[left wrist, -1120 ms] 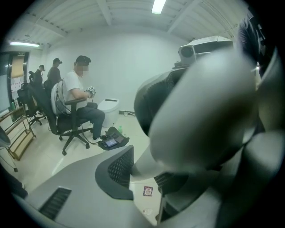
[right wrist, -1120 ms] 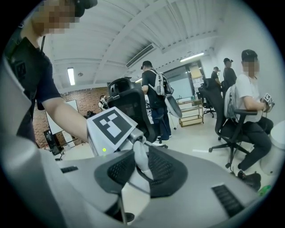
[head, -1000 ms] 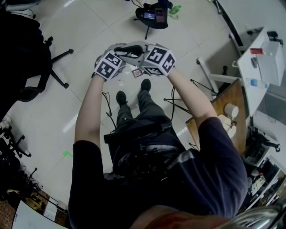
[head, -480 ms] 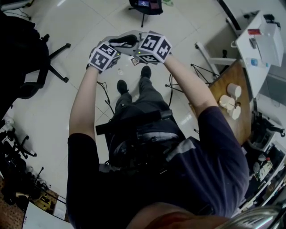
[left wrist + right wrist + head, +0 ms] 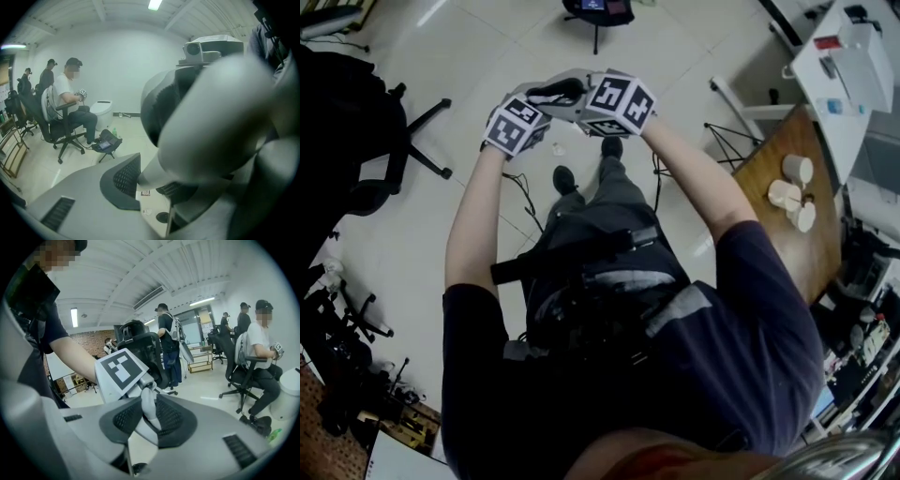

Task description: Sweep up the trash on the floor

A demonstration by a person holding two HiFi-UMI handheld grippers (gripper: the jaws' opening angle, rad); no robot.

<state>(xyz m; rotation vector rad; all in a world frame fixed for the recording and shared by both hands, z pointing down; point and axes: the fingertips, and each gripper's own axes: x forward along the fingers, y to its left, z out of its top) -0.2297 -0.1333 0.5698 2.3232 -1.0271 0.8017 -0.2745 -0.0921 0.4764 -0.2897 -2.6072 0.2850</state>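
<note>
Trash (image 5: 145,192) lies on the floor (image 5: 487,56). The left claw (image 5: 152,182) and right claw (image 5: 149,423) each grip a pale handle (image 5: 146,404).

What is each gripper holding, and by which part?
Both left gripper and right gripper clamp the pale handle topping a thin pole.

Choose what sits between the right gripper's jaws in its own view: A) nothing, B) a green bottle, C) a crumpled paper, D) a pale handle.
D: in the right gripper view, the right gripper is closed on a pale handle that runs up between its jaws.
</note>
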